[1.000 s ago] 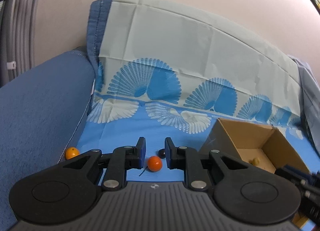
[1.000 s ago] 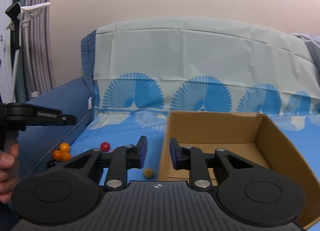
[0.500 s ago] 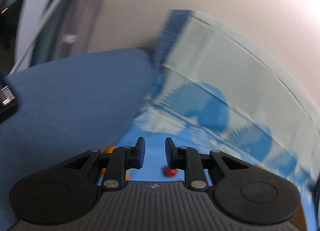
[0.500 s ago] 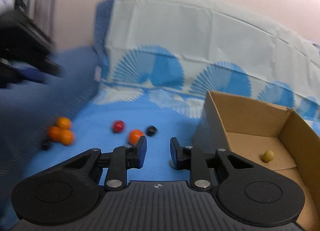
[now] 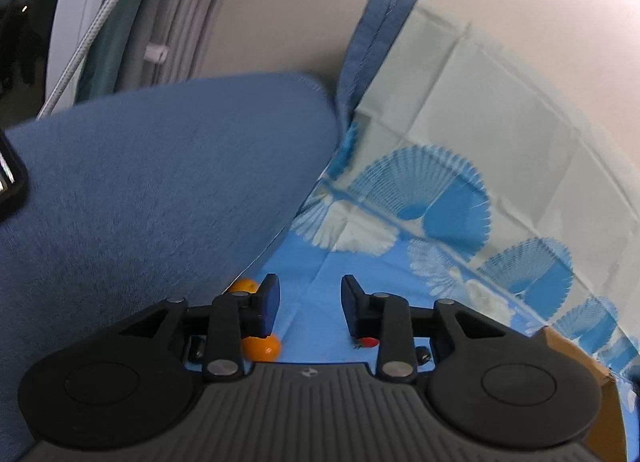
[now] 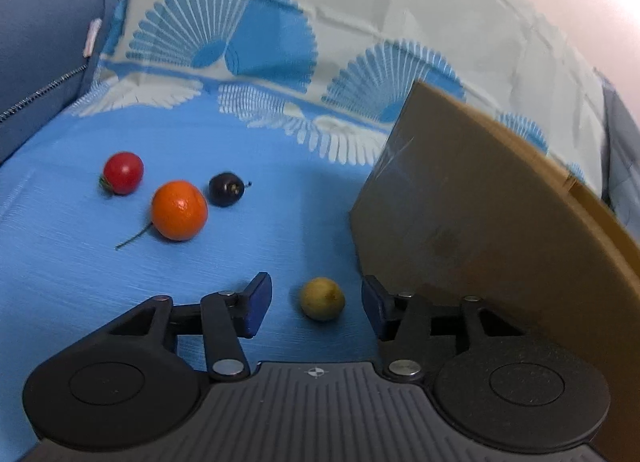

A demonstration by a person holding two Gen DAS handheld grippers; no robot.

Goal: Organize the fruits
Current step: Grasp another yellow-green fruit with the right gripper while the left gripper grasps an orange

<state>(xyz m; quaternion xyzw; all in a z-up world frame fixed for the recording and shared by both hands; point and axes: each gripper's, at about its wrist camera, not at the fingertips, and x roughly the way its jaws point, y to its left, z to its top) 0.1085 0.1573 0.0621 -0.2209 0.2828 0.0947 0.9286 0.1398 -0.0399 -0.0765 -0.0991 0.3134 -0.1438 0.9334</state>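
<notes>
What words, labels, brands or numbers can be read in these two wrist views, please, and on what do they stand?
No readable text in either view.
Left gripper body: a small round emblem, no letters.
Right gripper body: the same emblem.
Cardboard box: plain.
White tag on the blue cushion: too blurred to read.

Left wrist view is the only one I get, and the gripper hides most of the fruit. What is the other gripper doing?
Observer: The right gripper is open, with a small yellow-green fruit on the cloth between its fingers, not gripped.
Operator: Any other fruit nearby?
Observer: Yes: an orange fruit, a red fruit and a dark berry lie loose on the blue cloth, further out to the left.
Operator: Where should they go?
Observer: Probably the cardboard box; its side wall stands just right of that gripper.
</notes>
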